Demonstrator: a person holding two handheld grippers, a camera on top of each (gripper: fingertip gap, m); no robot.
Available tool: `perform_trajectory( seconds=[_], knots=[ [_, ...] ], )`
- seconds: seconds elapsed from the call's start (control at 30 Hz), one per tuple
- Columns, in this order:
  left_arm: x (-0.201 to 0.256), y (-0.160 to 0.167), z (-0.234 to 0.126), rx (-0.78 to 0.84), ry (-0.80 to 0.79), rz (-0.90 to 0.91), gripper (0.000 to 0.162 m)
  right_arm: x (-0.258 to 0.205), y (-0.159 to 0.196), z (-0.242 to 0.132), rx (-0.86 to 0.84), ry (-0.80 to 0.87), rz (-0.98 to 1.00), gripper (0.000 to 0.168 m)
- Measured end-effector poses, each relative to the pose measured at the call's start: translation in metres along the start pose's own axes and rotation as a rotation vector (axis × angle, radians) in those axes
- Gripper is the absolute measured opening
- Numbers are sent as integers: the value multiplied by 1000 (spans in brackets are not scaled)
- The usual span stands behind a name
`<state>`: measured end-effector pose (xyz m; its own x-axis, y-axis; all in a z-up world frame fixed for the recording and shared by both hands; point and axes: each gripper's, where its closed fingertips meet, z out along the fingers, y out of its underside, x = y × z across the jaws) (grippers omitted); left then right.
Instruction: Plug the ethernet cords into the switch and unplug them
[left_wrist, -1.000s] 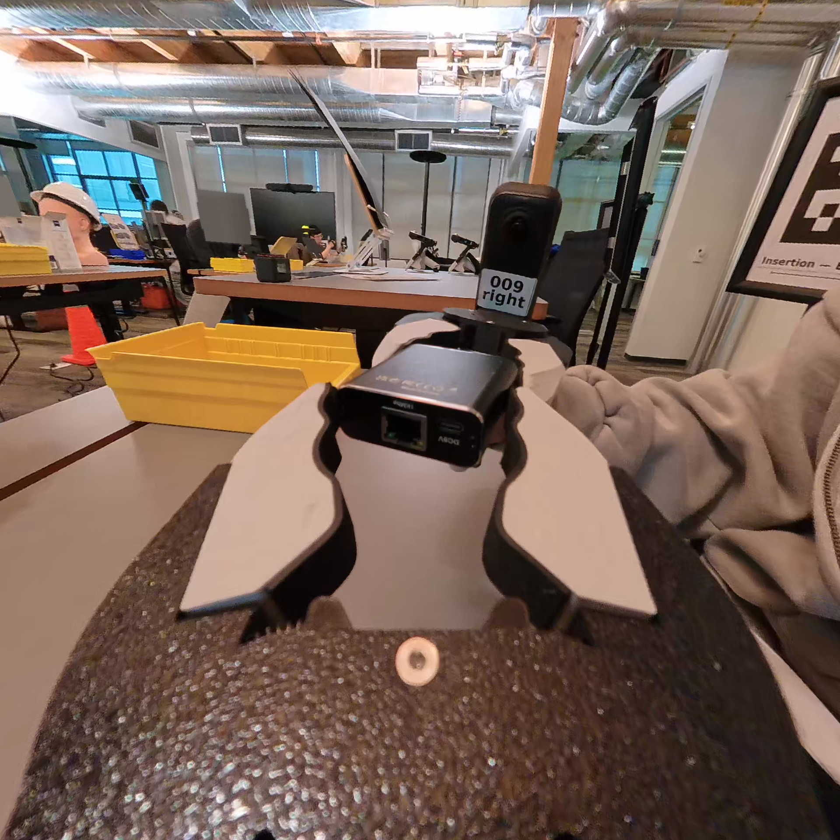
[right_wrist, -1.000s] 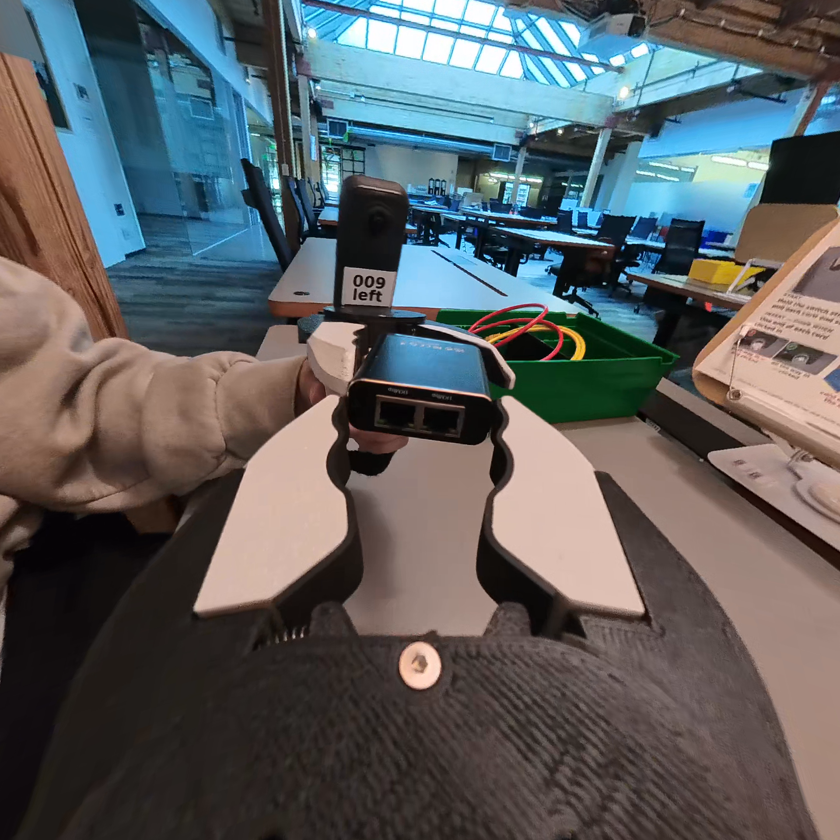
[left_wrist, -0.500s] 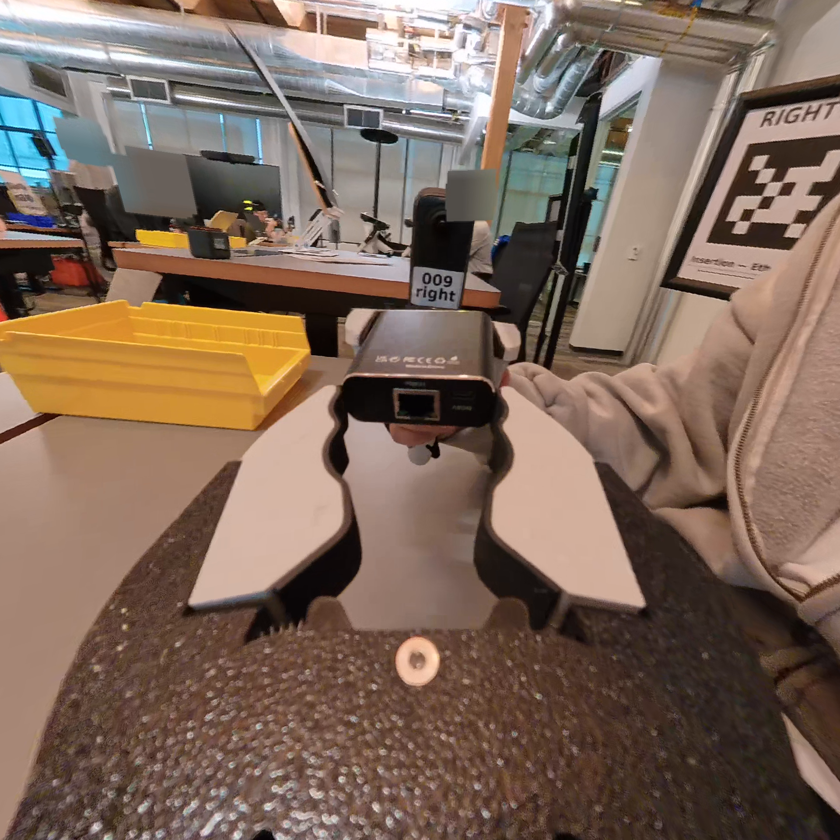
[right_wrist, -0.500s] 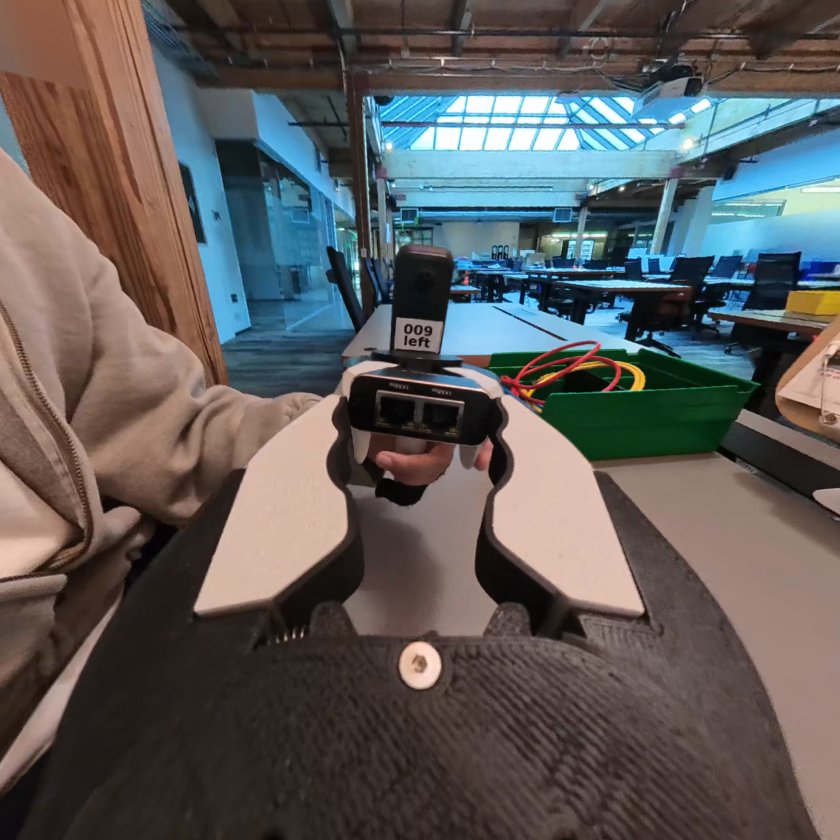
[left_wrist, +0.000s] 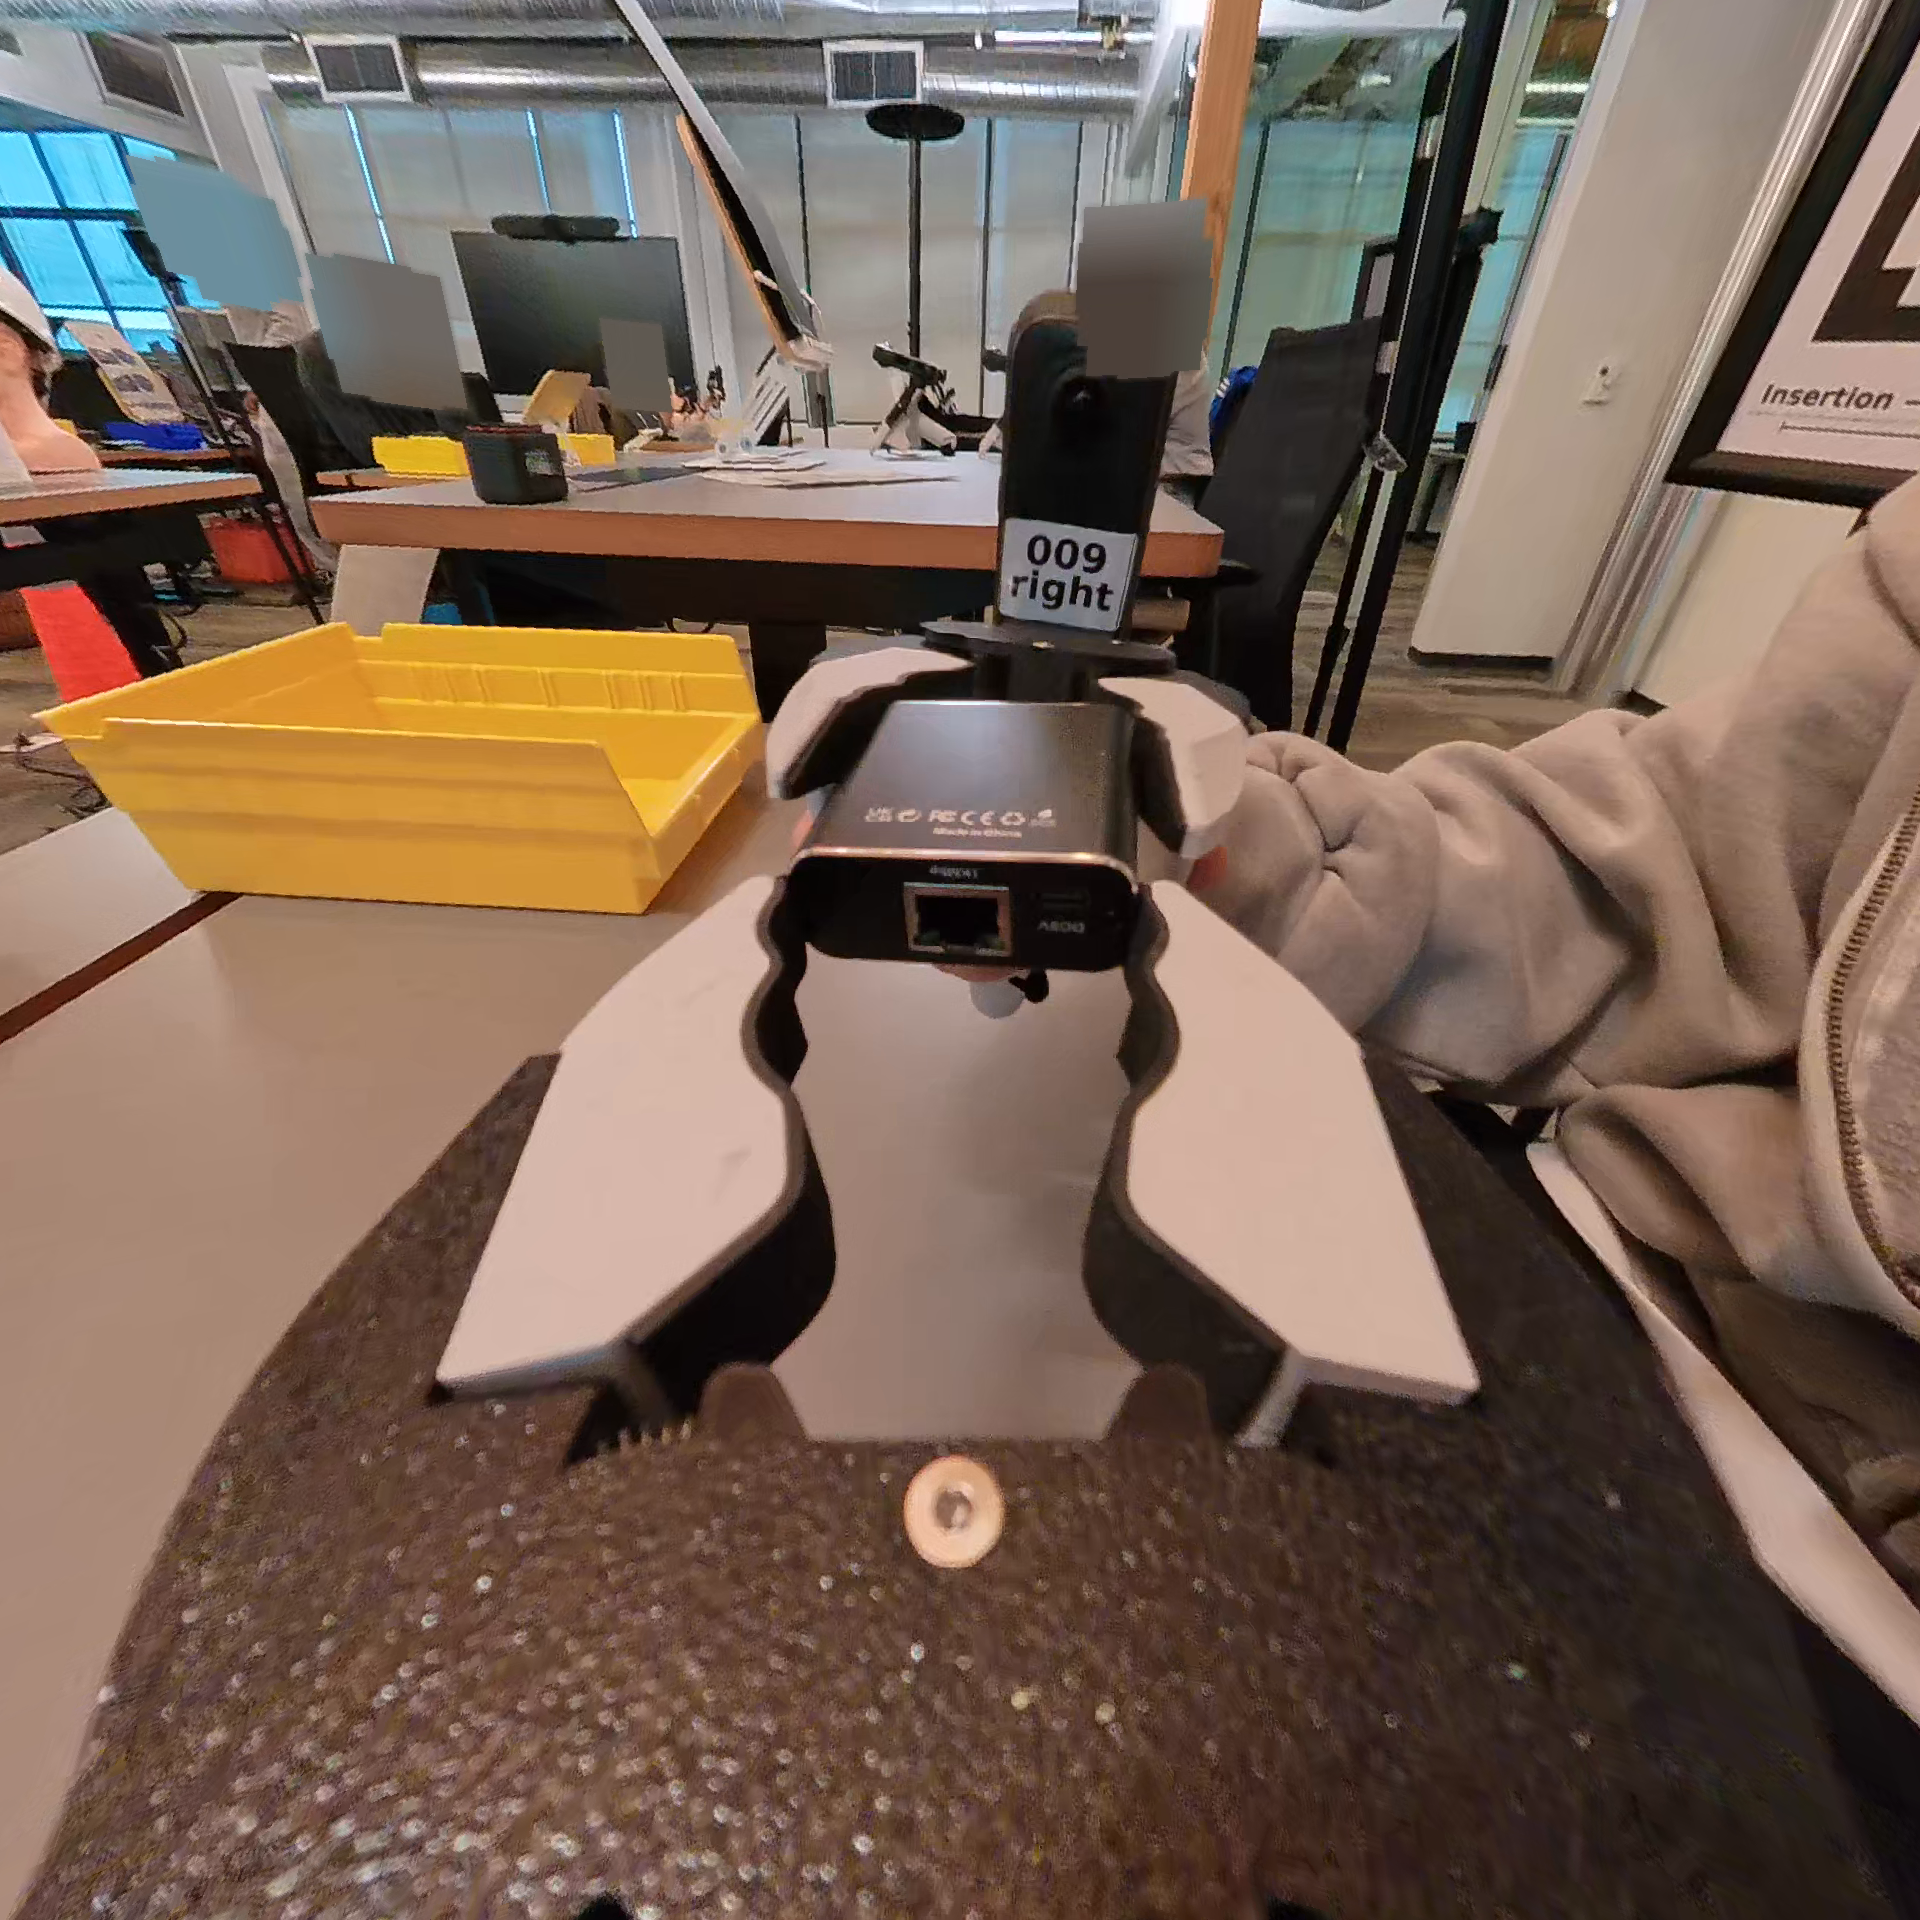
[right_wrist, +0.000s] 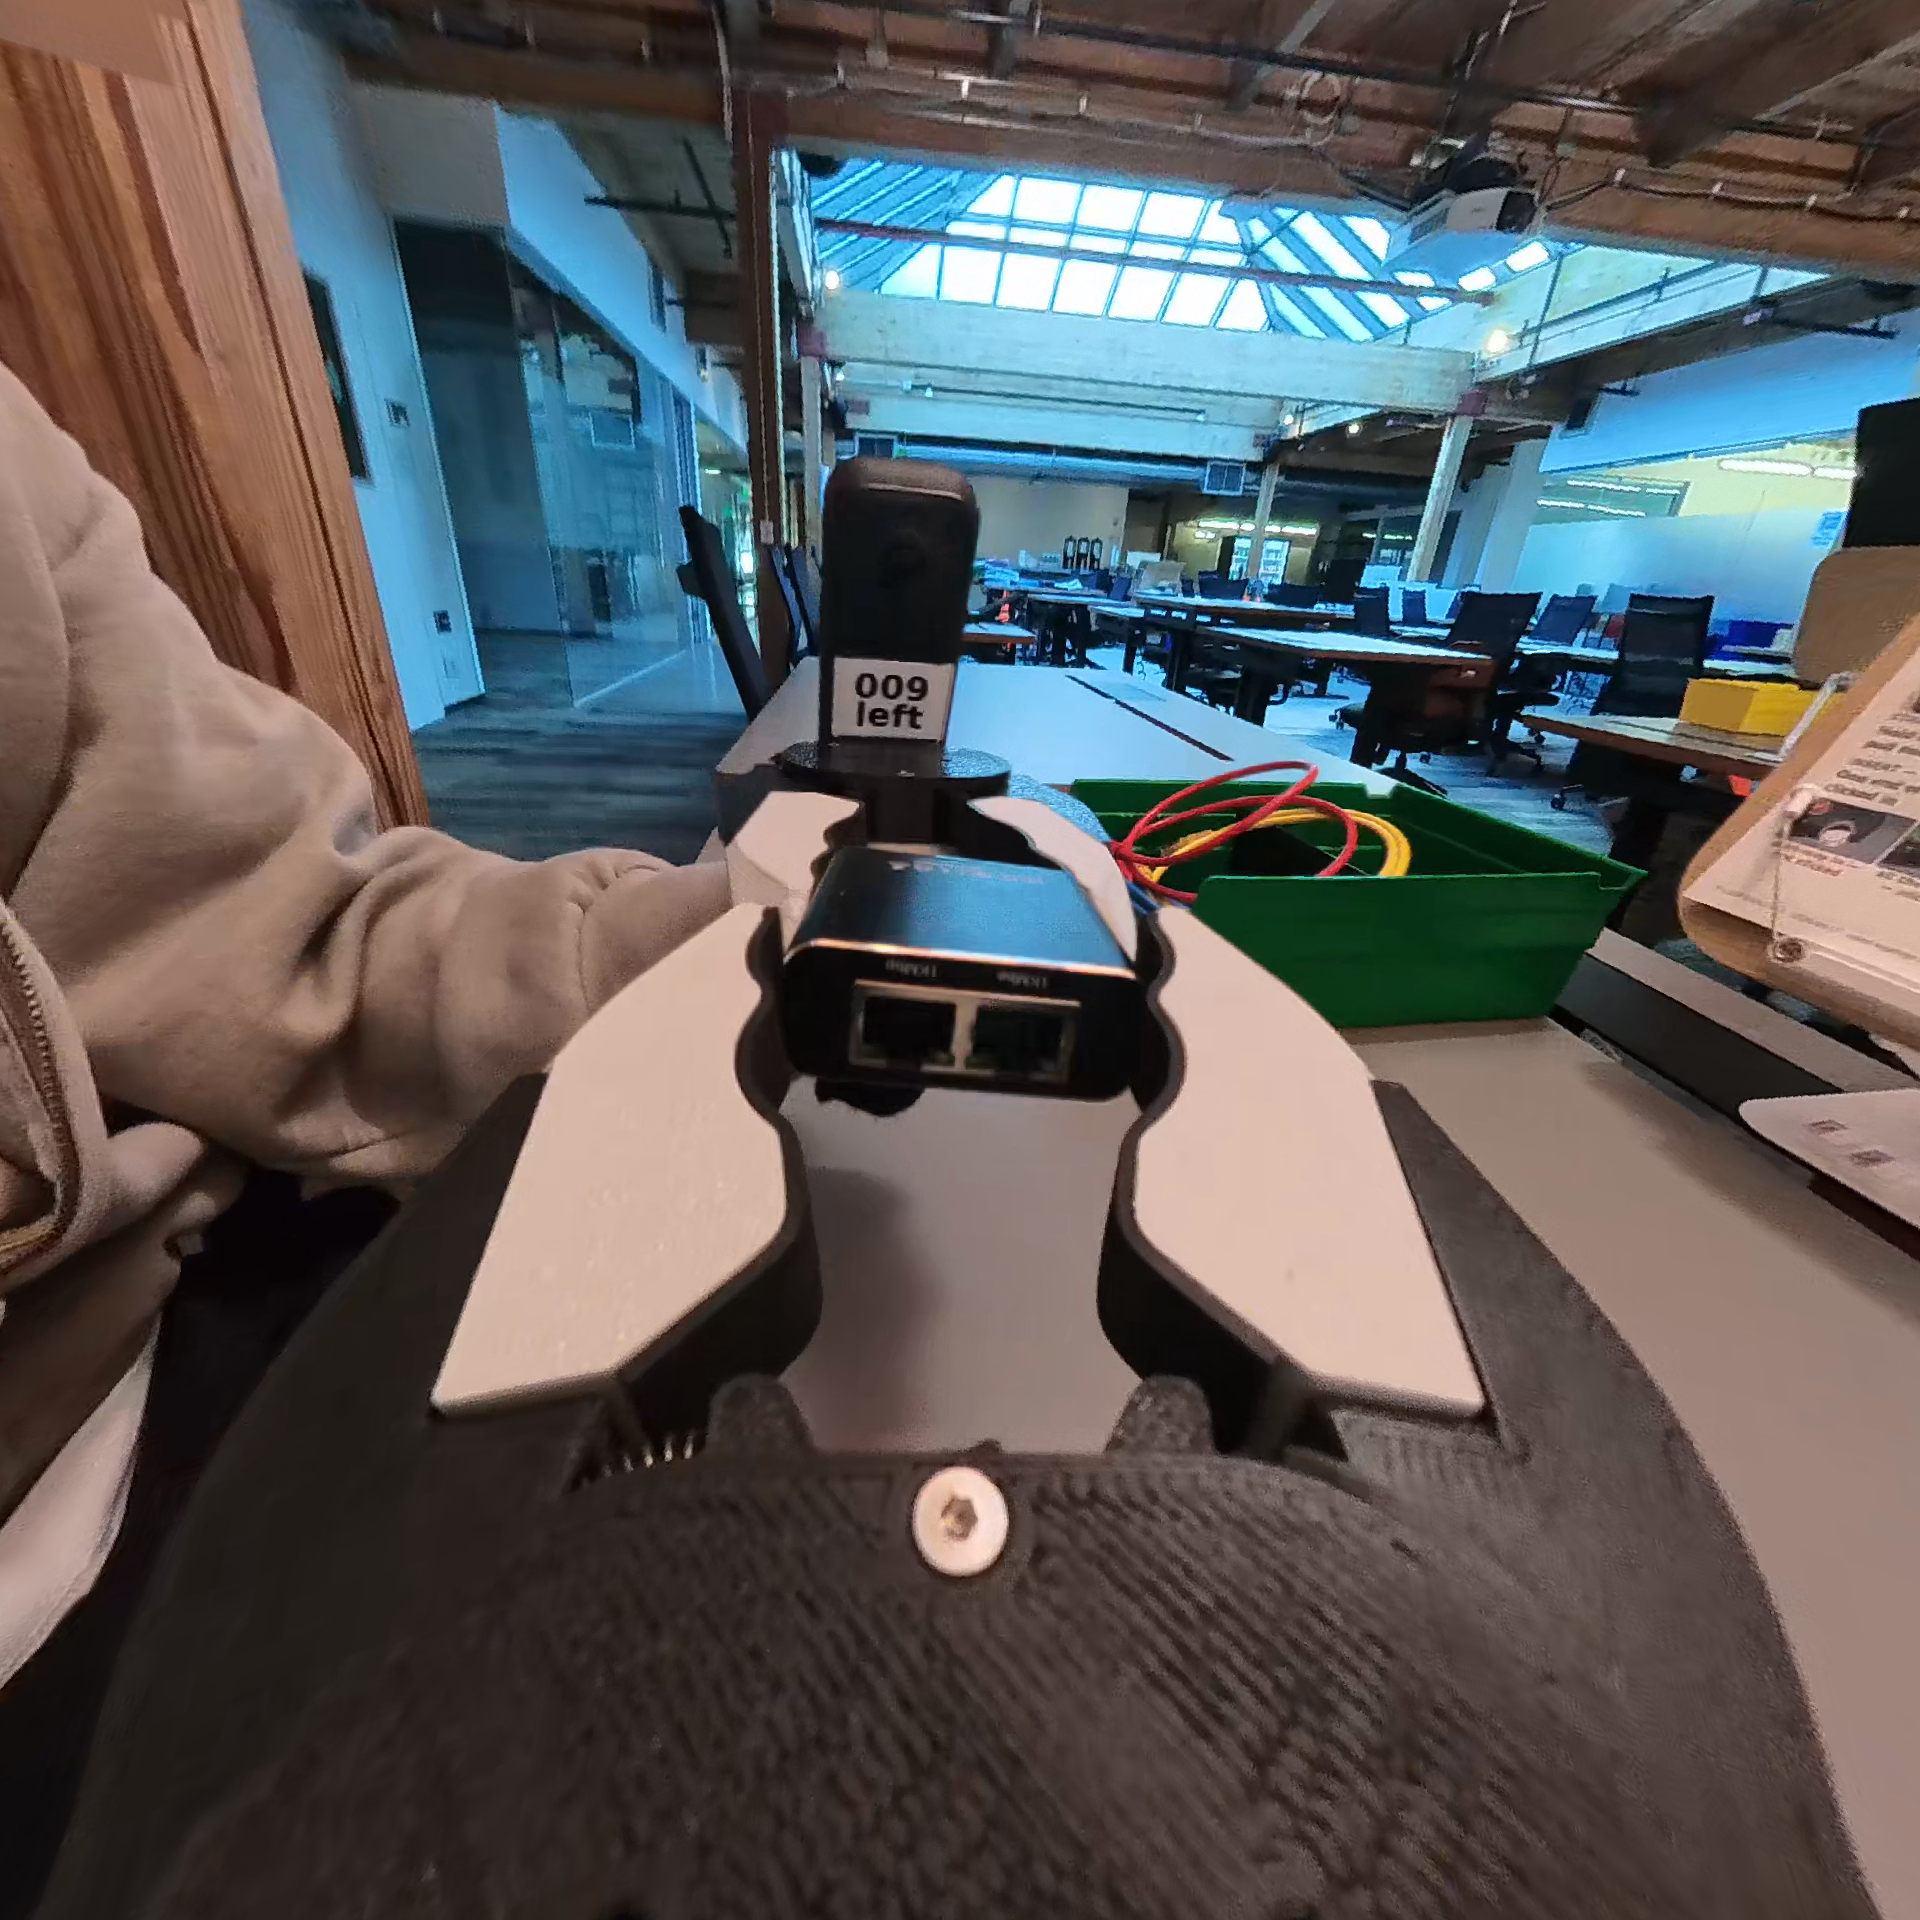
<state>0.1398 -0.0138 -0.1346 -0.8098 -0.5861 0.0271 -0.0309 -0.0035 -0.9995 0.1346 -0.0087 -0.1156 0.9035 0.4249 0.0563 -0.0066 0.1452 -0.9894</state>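
A small black switch (left_wrist: 966, 810) is held in the air above the table, clamped at both ends. My left gripper (left_wrist: 961, 925) is shut on the end with one ethernet port and a small socket. My right gripper (right_wrist: 956, 1029) is shut on the opposite end (right_wrist: 956, 935), which has two empty ethernet ports. Each gripper shows in the other's view, the right one (left_wrist: 1003, 727) and the left one (right_wrist: 914, 842) at the far end of the switch. Red and yellow ethernet cords (right_wrist: 1278, 831) lie coiled in a green bin (right_wrist: 1382, 956) behind the switch. No cord is plugged in.
A yellow bin (left_wrist: 416, 810) stands on the table to the far left in the left wrist view. A clipboard with an instruction sheet (right_wrist: 1829, 831) leans at the right edge. The person's grey sleeves (left_wrist: 1558, 935) reach in from the body side. Left and right tips are no more than a few centimetres apart.
Both grippers stay shut on the switch. The switch, skewed in the left wrist view a second ago, now sits square to it, and both views have shifted slightly.
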Motion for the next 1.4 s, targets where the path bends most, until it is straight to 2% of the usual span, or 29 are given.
perform_trajectory(
  seconds=[0.5,0.77,0.93,1.07,1.2,1.3,1.33,1.4],
  knots=[
    [-4,9,-1,-48,-14,10,59,4,17,1,-89,23,62,66],
    [-12,10,-3,-24,-45,-38,57,13,19,-1,-21,42,103,65],
    [-27,7,-24,-45,-106,-63,57,25,17,-13,5,72,95,65],
    [-53,13,-66,-185,-263,-33,59,31,30,-18,-4,73,92,65],
    [-91,24,-148,-403,-525,-68,58,42,44,-23,-19,110,88,65],
    [-124,43,-243,-597,-850,-361,60,49,52,-26,-30,155,76,65],
    [-130,45,-271,-598,-942,-485,62,49,55,-26,-37,160,75,65],
    [-142,41,-311,-474,-1080,-706,65,49,64,-25,-60,163,82,65]
  ],
)
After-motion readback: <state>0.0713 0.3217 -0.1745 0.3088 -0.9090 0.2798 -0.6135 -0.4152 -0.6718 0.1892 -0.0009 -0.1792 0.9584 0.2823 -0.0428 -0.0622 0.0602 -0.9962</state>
